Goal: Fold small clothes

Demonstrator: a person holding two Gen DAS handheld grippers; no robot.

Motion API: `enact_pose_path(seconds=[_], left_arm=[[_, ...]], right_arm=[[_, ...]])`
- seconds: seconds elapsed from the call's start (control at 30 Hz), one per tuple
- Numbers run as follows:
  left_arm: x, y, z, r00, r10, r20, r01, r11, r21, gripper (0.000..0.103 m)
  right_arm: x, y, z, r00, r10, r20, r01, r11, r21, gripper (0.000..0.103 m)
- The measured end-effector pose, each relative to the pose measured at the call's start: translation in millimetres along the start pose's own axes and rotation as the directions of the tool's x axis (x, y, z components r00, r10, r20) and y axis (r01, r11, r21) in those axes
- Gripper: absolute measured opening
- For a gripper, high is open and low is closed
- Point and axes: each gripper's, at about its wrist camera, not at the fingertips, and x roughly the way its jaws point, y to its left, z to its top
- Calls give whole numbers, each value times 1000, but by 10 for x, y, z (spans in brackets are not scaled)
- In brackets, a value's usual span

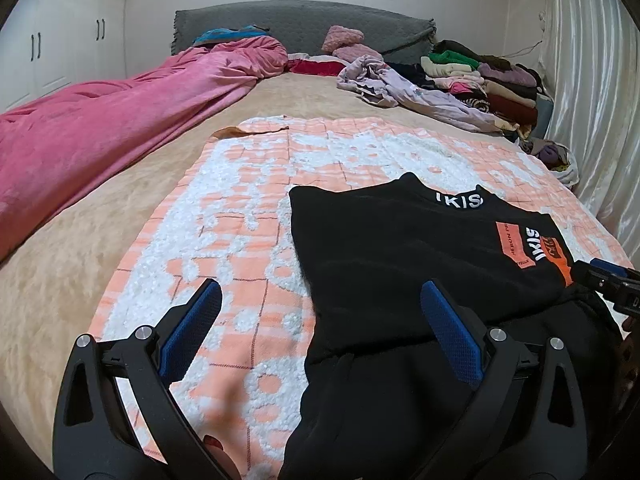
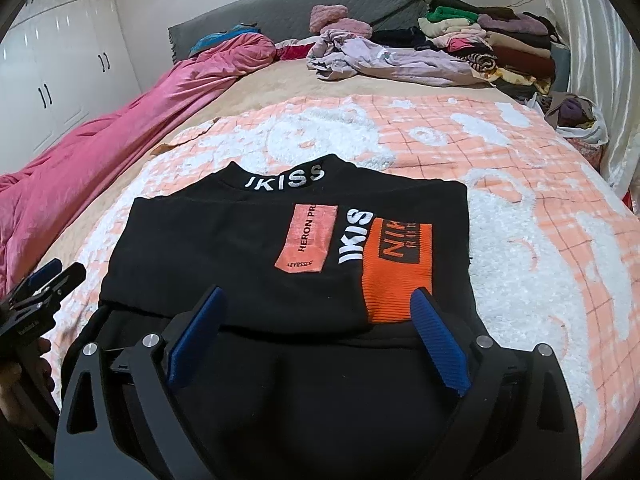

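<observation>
So right now both of your grippers are spread wide with nothing in them: the left gripper [image 1: 320, 320] hangs over the near-left edge of the black shirt [image 2: 224, 248], one finger over the fabric and the other out over the peach-and-white blanket [image 1: 240, 184], and the right gripper [image 2: 316, 328] sits over the near hem just below the orange patch [image 2: 396, 264]. The shirt lies flat on that blanket in the middle of the bed [image 1: 80, 280], collar pointing away from you, and it looks like the sides are already tucked in, since it reads as a neat rectangle with a loose lower flap bunched toward you. My guess is the next fold is bottom-up, so I'd grab the two near corners of that loose flap, not the layer on top of it. Get each gripper low enough that the lower finger slides under every layer, otherwise you'll only lift the top ply and the fold comes out crooked. Pinch both sides at about the same depth from the edge, lift together, and carry it toward the collar without dragging, because that fuzzy blanket will probably catch the fabric. Keep clear of the lilac garment [image 2: 380, 60] and the stack of folded clothes [image 2: 492, 40] up by the headboard.
</observation>
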Motion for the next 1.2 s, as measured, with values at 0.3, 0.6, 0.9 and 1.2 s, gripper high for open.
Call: enact_pose_path(seconds=[0.3, 0.6, 0.9, 1.2], left_arm=[[-90, 94, -108, 1000, 2, 2, -2, 1000, -15, 93], [-174, 148, -202, 1000, -2, -4, 2, 999, -33, 93], [-426, 156, -231, 1000, -20, 15, 21, 998, -58, 93], [-616, 64, -287, 1000, 0, -6, 0, 1000, -21, 93]], right_arm=[[-155, -6, 41, 999, -9, 38, 9, 1000, -2, 93], [-347, -112, 47, 998, -7, 67, 6, 1000, 16, 93], [-546, -232, 11, 996, -9, 94, 6, 999, 33, 93], [-692, -270, -100, 996, -3, 90, 2, 1000, 12, 93]])
